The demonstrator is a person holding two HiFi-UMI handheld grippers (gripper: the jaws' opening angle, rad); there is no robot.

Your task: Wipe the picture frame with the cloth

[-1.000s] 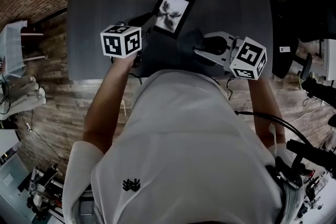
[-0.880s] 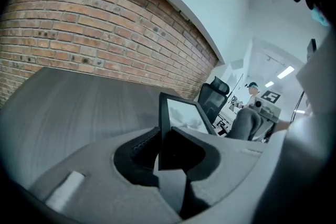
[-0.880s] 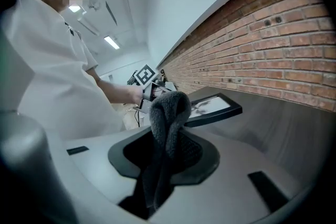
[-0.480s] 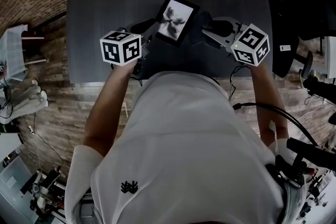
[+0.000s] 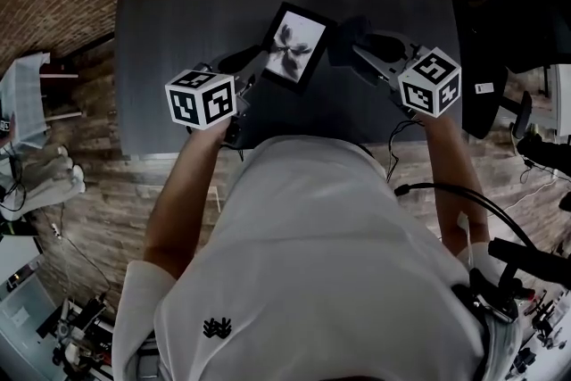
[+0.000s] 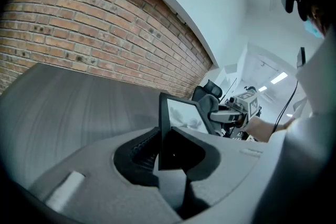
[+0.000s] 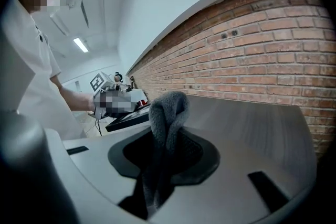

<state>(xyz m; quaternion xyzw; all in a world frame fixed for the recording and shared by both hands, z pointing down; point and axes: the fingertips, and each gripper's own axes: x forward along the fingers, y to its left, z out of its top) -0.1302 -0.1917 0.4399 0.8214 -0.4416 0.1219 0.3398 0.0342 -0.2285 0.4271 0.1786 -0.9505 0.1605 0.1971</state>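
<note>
Both pairs of jaws are clamped on something. The left gripper (image 6: 166, 150) pinches one edge of the black picture frame. The right gripper (image 7: 164, 150) is closed around a bunched grey cloth.

From the head view, a wide dark grey wood-grain table (image 5: 178, 4) fills the top of the scene. The person leans over its near edge with a gripper in each hand.

The black rectangular picture frame (image 5: 293, 45) holds a pale print of a dark flower-like shape. It sits near the middle of the table, tilted up by the left gripper (image 5: 248, 71). No view shows whether its bottom edge rests on the tabletop.

The small, soft grey cloth (image 5: 345, 33) sticks out past the right gripper (image 5: 357, 45), just beside the frame's right edge. Whether the two are touching cannot be told.

The step in hand looks like bringing the cloth to the frame, with wiping about to start. The next move calls for pressing the cloth's folded tip flat on the glass and sweeping across. The left gripper must brace the frame against that push.
</note>
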